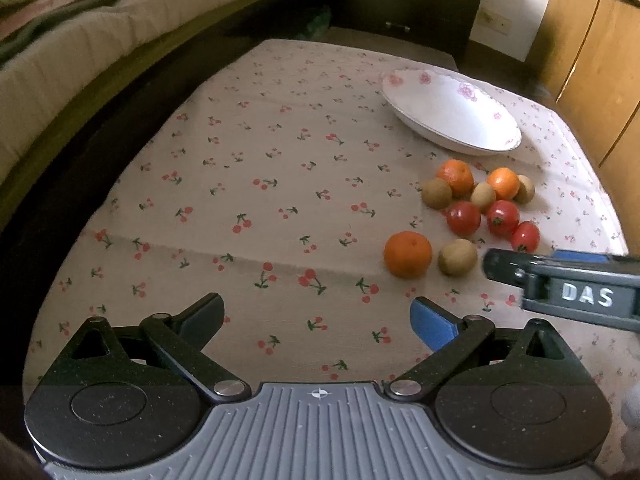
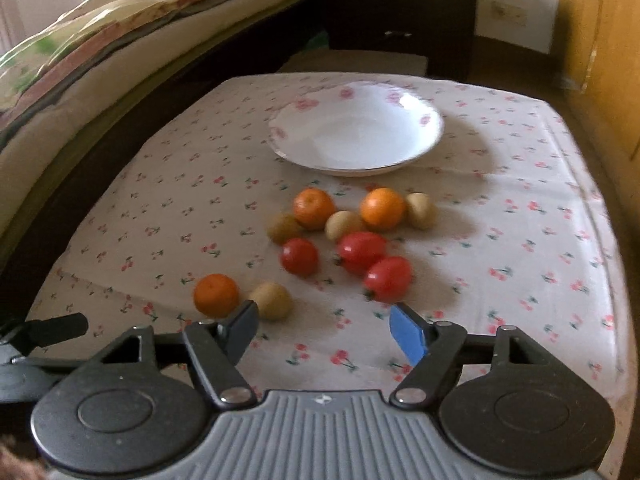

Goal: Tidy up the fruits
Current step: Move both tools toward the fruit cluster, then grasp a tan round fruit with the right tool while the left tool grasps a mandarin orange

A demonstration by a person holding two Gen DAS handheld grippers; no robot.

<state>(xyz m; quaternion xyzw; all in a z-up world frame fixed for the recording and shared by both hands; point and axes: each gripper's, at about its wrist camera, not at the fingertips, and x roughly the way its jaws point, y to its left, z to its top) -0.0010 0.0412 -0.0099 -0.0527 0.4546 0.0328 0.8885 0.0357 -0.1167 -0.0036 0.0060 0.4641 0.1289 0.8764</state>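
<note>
On the cherry-print cloth lies a cluster of fruit: oranges, small brown fruits and red tomatoes. Nearest in the right wrist view are an orange (image 2: 216, 295), a brown fruit (image 2: 271, 301) and a tomato (image 2: 387, 279). The same orange (image 1: 408, 254) and brown fruit (image 1: 457, 257) show in the left wrist view. A white flowered bowl (image 2: 424, 136) (image 1: 400, 100) stands beyond, with nothing in it. My right gripper (image 2: 324, 334) hangs open just short of the fruit, nothing between its fingers; it enters the left wrist view (image 1: 560, 280) from the right. My left gripper (image 1: 318, 320) is open over bare cloth.
A bed with folded blankets (image 1: 80, 40) runs along the left edge of the table. A dark drawer unit (image 2: 400, 12) stands behind it, and a wooden cabinet (image 1: 592, 60) is at the right. Bare cloth (image 1: 240, 184) spreads left of the fruit.
</note>
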